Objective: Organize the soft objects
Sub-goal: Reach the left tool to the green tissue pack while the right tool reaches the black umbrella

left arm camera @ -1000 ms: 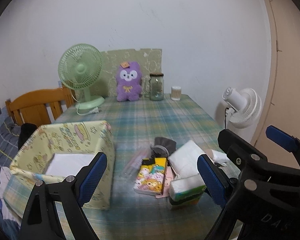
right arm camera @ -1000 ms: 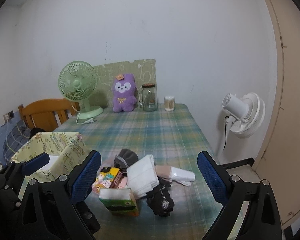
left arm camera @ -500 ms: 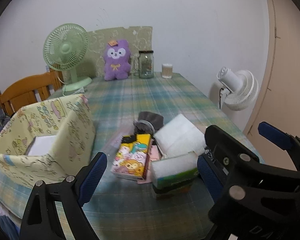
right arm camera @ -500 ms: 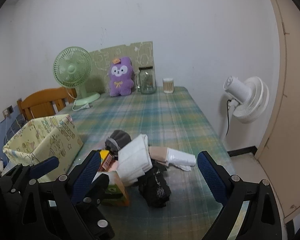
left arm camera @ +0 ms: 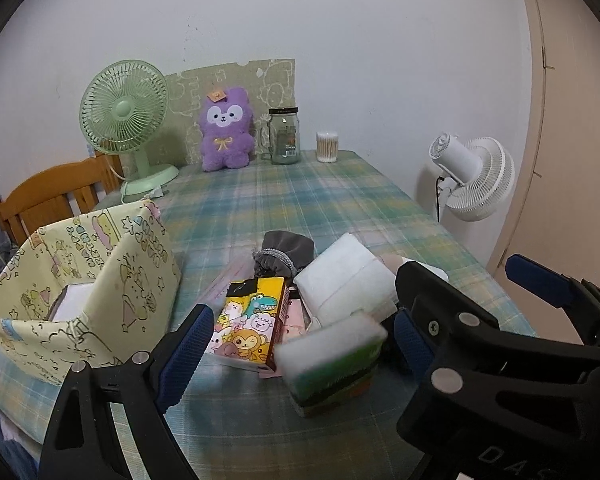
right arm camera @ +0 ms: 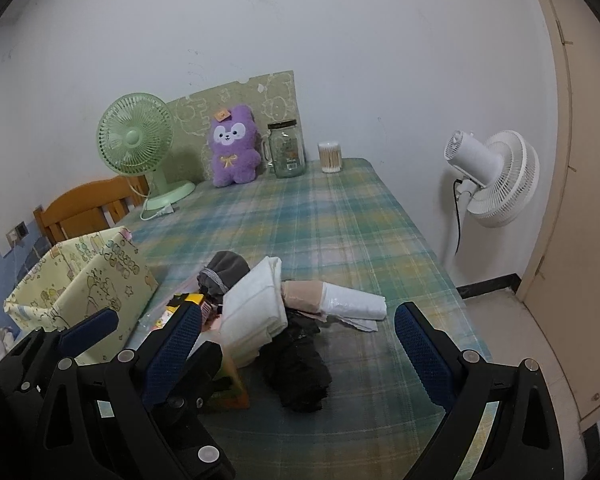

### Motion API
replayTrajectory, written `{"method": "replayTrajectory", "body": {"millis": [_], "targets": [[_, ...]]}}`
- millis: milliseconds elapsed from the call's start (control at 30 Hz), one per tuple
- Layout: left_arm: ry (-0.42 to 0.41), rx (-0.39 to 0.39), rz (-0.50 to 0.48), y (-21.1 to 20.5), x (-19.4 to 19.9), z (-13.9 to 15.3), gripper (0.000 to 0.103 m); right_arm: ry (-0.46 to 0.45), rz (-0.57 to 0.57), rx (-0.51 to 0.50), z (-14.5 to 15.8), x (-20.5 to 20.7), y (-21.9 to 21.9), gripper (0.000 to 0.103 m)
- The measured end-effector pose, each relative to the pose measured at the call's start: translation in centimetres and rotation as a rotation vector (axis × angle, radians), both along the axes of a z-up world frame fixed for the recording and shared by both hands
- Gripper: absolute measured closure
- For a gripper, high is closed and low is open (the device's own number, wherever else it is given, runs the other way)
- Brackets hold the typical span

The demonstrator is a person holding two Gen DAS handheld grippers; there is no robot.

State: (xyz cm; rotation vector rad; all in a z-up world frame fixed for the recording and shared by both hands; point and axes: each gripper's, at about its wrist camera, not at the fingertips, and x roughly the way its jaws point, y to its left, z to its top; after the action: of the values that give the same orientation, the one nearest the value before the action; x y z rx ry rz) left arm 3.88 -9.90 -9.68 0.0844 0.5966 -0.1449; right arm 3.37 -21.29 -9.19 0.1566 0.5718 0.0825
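A pile of soft things lies on the plaid table: a green tissue pack [left arm camera: 334, 364], a cartoon-print tissue pack [left arm camera: 252, 320], a white folded cloth [left arm camera: 346, 280] [right arm camera: 256, 312], a grey pouch [left arm camera: 286, 250] [right arm camera: 224, 272], a black crumpled cloth [right arm camera: 300, 372] and a beige-and-white roll [right arm camera: 336, 300]. A yellow fabric box [left arm camera: 80, 288] [right arm camera: 80, 284] stands left of the pile, a white item inside. My left gripper [left arm camera: 304, 344] is open, its fingers on either side of the green tissue pack. My right gripper [right arm camera: 296, 344] is open above the black cloth.
At the table's far edge stand a green fan [left arm camera: 128, 120], a purple plush [left arm camera: 225, 130], a glass jar [left arm camera: 285, 136] and a cotton swab tub [left arm camera: 327, 147]. A white fan [left arm camera: 472, 178] stands off the right edge. A wooden chair [left arm camera: 52, 200] is at the left.
Both grippers have moved forward and down toward the pile. The green tissue pack now sits between my left fingers. Both stay open.
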Motion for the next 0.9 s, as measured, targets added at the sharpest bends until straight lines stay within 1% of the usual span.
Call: {"method": "replayTrajectory", "body": {"millis": [200, 267, 433, 500, 567, 633, 667, 767, 900], "targets": [[0.004, 0.004, -0.008, -0.2, -0.7, 0.0, 0.010, -0.011, 0.001, -0.006, 0.3, -0.8, 0.1, 0.005], [0.006, -0.005, -0.012, -0.3, -0.8, 0.0, 0.010, -0.012, -0.004, -0.005, 0.3, -1.0, -0.1, 0.005], [0.027, -0.004, -0.010, -0.9, -0.6, -0.7, 0.010, 0.005, -0.022, -0.011, -0.1, -1.3, -0.6, 0.005], [0.033, -0.001, -0.004, -1.0, -0.5, -1.0, 0.011, 0.015, -0.024, -0.010, -0.5, -1.1, -0.8, 0.005], [0.046, 0.009, 0.014, -1.1, -0.1, -1.5, 0.019, 0.029, -0.028, -0.008, -1.0, -0.9, -0.9, 0.011], [0.079, 0.010, 0.016, -1.2, 0.4, -2.0, 0.022, 0.065, -0.026, -0.002, -1.7, -0.4, -1.1, 0.012], [0.093, 0.007, 0.015, -1.3, 0.7, -2.2, 0.025, 0.078, -0.025, 0.001, -2.0, -0.2, -1.2, 0.014], [0.114, 0.015, 0.021, -1.4, 1.2, -2.9, 0.032, 0.111, -0.016, 0.005, -3.1, 0.5, -1.3, 0.018], [0.118, 0.033, 0.028, -1.5, 1.6, -3.4, 0.033, 0.152, 0.000, 0.007, -4.1, 1.5, -1.1, 0.023]]}}
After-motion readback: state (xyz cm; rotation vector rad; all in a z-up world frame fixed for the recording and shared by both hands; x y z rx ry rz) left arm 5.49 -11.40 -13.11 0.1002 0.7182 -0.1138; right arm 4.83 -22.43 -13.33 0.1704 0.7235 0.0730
